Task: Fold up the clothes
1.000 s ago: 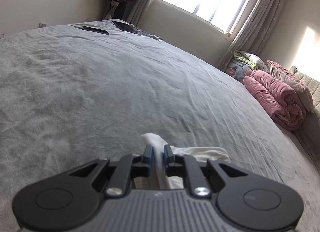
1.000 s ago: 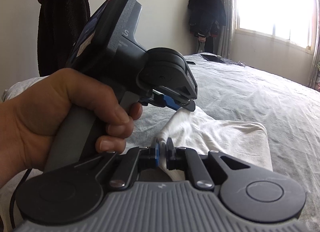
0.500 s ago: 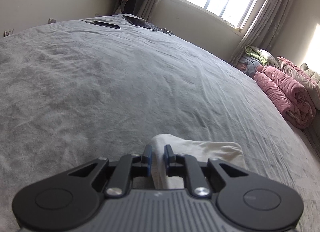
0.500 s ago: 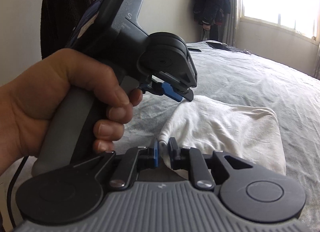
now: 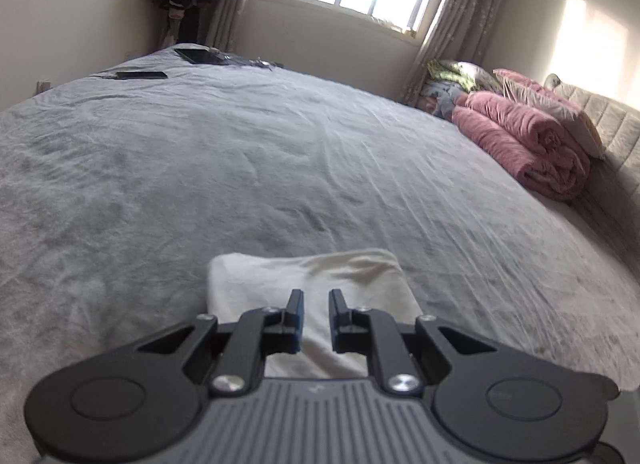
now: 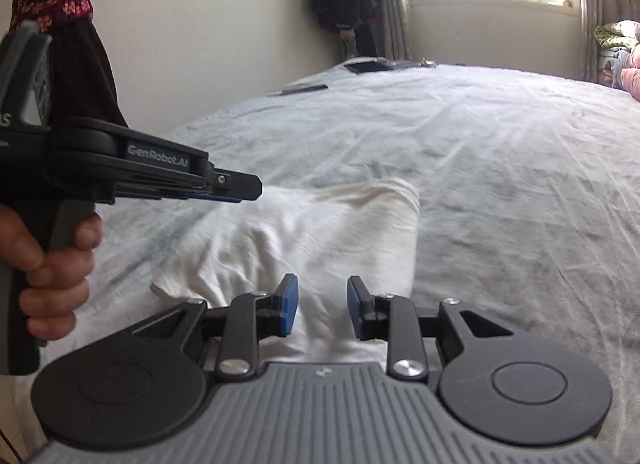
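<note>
We hold both grippers just above the white cloth (image 6: 320, 232) (folded, lying on the grey bed (image 5: 240, 167)); left gripper (image 5: 314, 300) is a little open, right gripper (image 6: 322, 288) wider, both empty

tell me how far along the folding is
Done, by the look of it: the white garment lies on the grey bed as a compact folded rectangle. In hand: nothing; the left gripper and the right gripper both stand open above it, jaws apart with no cloth between them. Left: perhaps smoothing its rumpled near edge; no other unfolded clothes show.
</note>
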Available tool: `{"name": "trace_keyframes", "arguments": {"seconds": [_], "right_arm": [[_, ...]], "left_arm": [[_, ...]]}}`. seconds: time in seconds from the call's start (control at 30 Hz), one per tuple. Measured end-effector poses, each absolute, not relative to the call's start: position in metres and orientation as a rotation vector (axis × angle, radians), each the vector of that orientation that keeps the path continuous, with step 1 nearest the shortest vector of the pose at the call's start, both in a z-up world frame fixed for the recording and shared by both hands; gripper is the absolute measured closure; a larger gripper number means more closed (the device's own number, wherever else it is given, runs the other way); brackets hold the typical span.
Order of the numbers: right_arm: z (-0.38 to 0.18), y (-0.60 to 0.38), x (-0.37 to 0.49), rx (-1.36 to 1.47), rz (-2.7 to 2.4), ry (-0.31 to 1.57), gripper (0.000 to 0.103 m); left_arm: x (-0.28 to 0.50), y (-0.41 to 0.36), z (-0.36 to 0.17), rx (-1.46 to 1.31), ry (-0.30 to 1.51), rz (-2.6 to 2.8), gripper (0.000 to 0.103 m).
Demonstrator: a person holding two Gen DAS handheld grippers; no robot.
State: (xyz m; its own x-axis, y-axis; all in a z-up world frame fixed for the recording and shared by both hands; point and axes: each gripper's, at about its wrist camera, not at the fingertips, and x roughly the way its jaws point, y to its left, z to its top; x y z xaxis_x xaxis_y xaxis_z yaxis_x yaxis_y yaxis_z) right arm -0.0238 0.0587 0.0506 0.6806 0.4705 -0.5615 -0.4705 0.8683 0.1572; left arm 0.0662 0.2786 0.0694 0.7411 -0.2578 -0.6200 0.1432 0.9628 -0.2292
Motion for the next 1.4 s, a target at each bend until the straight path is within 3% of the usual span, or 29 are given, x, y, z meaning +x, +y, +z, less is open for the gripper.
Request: {"name": "trace_keyframes", "arguments": {"seconds": [0.17,0.37,0.6,1.07,1.4], "right_arm": [[0.016,0.066,0.014,-0.016,0.527,0.660,0.078],[0.008,0.066,0.022,-0.007,0.532,0.664,0.078],[0.014,0.052,0.026,0.090,0.531,0.677,0.078],[0.022,0.083,0.072,-0.021,0.575,0.621,0.070],[0.012,0.087,0.094,-0.056,0.513,0.606,0.076]], "left_arm": [[0.071,0.286,0.051,-0.167,0.818,-0.181,0.092],[0.056,0.282,0.061,-0.163,0.773,-0.181,0.090],[0.055,0.267,0.051,-0.073,0.844,-0.186,0.087],[0.053,0.276,0.049,-0.113,0.858,-0.196,0.087],[0.054,0.277,0.050,-0.113,0.863,-0.206,0.087]]}}
